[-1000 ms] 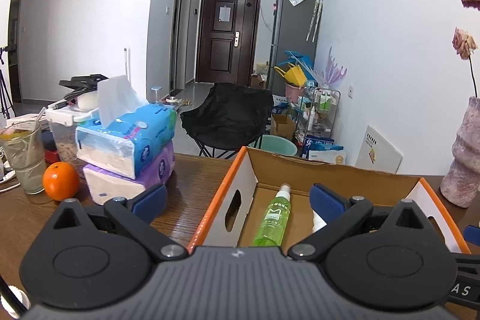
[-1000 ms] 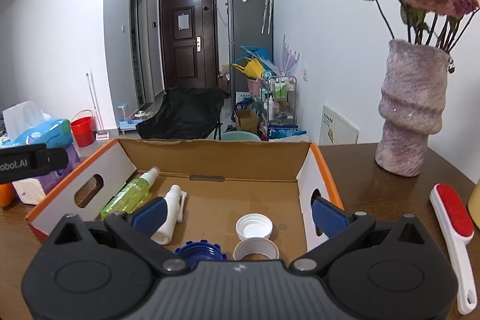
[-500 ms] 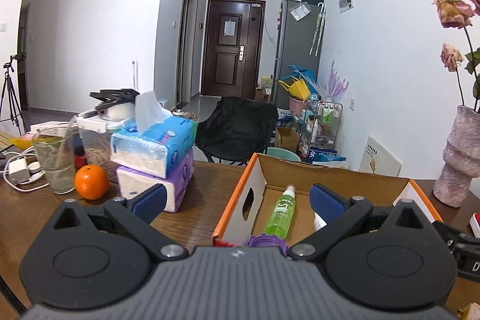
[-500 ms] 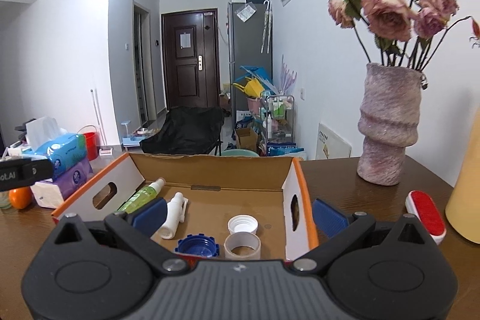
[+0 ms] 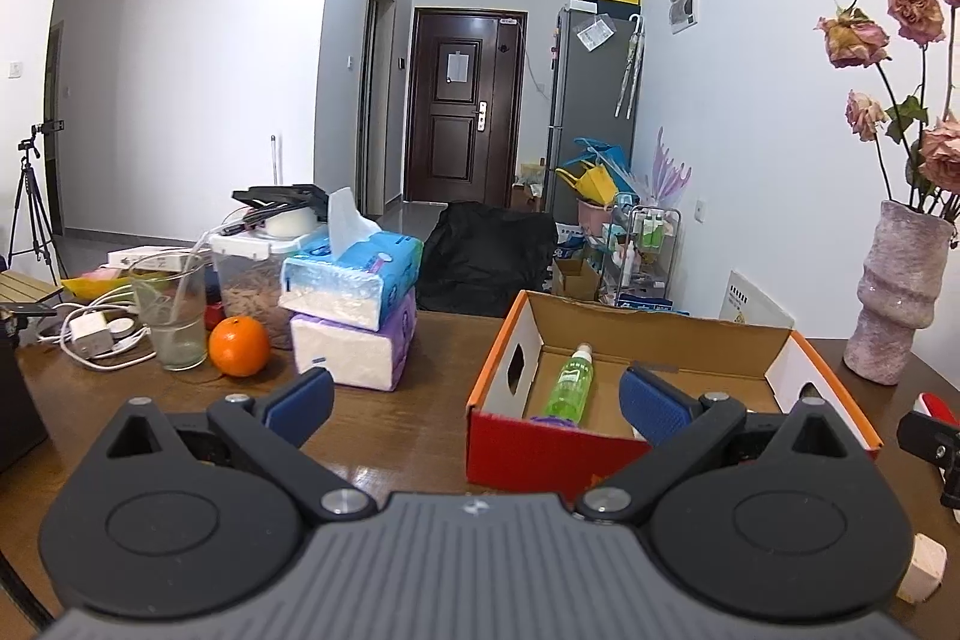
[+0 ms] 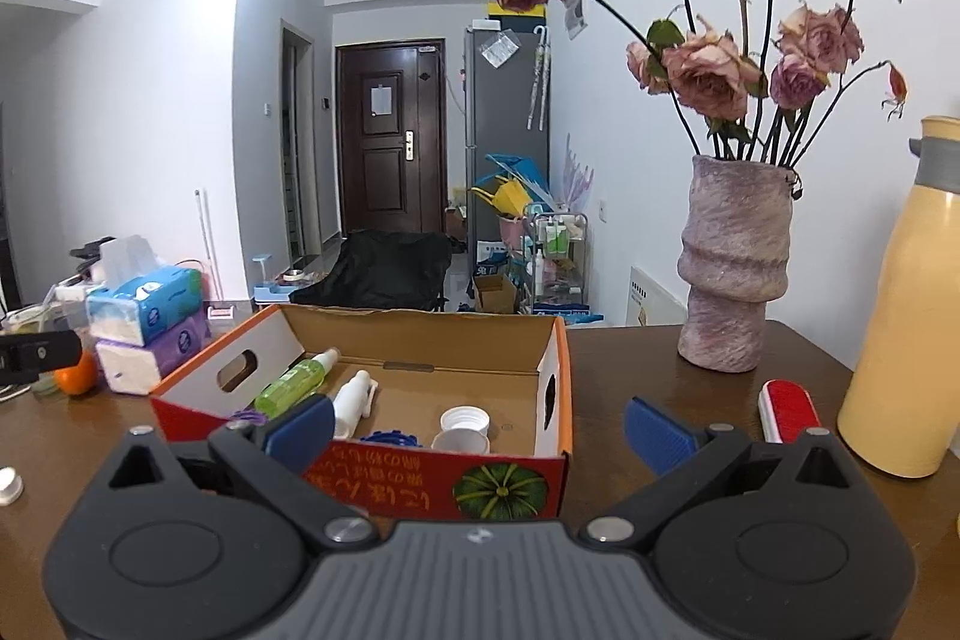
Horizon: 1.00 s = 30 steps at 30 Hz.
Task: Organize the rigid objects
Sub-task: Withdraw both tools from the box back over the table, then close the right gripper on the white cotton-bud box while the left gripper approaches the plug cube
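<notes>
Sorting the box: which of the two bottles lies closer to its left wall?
The green spray bottle, alongside the wall with the handle cutout; the white spray bottle lies further inward.

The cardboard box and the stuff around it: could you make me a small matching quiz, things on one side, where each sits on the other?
Things:
1. green spray bottle
2. orange
3. red lint brush
4. blue tissue pack

Places:
A. on the purple tissue pack
B. lying inside the cardboard box
C. on the table, beside the glass
D. on the table, between the vase and the yellow bottle

Pairs: 1-B, 2-C, 3-D, 4-A
</notes>
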{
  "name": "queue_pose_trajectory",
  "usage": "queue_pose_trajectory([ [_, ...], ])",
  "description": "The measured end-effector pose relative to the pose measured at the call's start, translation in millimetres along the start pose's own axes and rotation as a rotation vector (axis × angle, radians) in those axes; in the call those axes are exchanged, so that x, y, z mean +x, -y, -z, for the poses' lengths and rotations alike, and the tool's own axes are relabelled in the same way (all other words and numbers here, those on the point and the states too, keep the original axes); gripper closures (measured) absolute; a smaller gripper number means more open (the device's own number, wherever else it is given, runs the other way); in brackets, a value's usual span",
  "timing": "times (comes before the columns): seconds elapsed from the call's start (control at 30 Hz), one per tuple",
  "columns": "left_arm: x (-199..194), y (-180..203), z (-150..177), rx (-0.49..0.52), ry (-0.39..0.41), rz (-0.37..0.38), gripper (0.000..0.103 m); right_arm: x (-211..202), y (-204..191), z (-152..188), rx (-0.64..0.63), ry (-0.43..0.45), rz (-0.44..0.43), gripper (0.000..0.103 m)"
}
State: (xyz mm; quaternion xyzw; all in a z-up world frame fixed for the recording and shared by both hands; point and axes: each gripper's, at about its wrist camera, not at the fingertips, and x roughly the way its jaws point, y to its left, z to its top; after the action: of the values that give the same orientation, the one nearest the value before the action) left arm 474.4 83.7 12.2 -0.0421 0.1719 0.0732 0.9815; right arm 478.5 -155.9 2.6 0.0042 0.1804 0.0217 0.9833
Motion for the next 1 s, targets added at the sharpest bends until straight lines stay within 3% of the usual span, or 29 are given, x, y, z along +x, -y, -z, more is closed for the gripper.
queue_pose_trajectory([
  [0.43, -63, -5, 18, 0.008, -0.007, 0.022, 0.0, -67, 3, 20, -0.05, 0.03, -0.012, 0.0],
  [1.0, -135, -12, 65, 0.021, -0.056, 0.04, 0.0, -143, 23, 72, -0.082, -0.033, 0.039, 0.0],
])
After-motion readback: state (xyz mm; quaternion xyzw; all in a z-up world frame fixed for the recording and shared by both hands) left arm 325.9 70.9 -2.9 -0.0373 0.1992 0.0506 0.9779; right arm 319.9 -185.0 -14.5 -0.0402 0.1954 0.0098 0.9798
